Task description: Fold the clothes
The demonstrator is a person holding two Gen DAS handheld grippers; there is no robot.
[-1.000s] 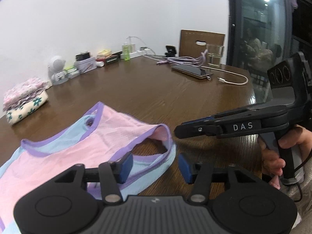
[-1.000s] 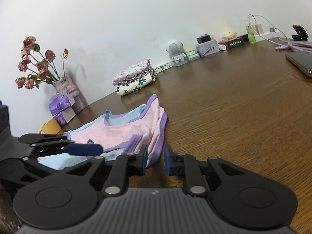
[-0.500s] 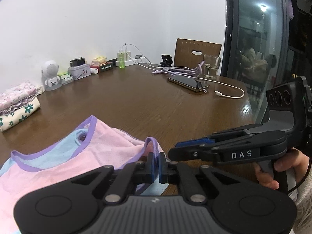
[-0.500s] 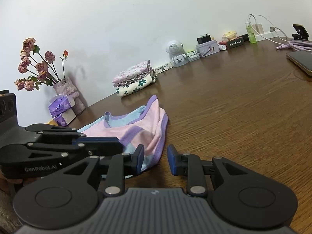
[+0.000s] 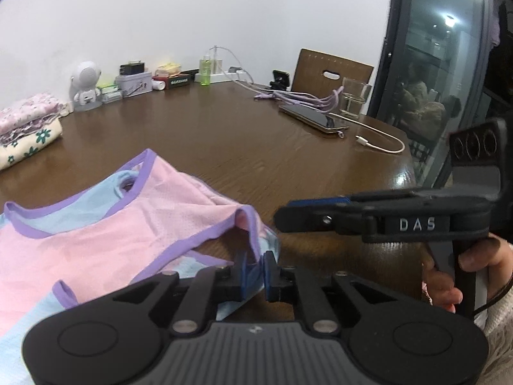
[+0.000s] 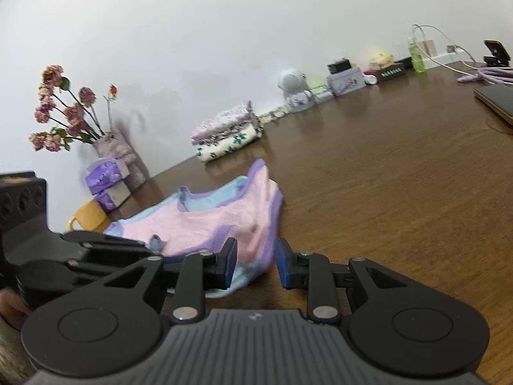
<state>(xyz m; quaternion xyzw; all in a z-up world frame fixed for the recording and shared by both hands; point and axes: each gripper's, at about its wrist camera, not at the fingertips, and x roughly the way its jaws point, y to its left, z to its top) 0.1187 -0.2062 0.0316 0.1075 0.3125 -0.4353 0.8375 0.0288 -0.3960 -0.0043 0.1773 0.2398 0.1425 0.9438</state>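
A pink and light-blue sleeveless top [image 5: 128, 224] with purple trim lies spread on the brown table [image 5: 224, 134]. My left gripper [image 5: 256, 274] is shut on its near shoulder strap, and the purple edge rises in a fold just ahead of the fingers. In the right wrist view the same top [image 6: 224, 221] reaches between the fingers of my right gripper [image 6: 255, 264], which stands open astride the near purple-edged corner. The left gripper [image 6: 150, 245] shows at the left there. The right gripper [image 5: 285, 215] appears side-on in the left wrist view, held by a hand [image 5: 445, 288].
A folded stack of floral clothes [image 6: 227, 134] lies by the wall. A vase of dried roses [image 6: 112, 147], tissue packs [image 6: 105, 183] and a yellow cup [image 6: 88, 216] stand at the left. A phone [image 5: 312, 118], glass [image 5: 354, 98], cables and chair [image 5: 330, 70] are at the far right.
My left gripper went from wide open to shut on the strap and drew it up slightly. My right gripper opened wider and now straddles the top's corner.
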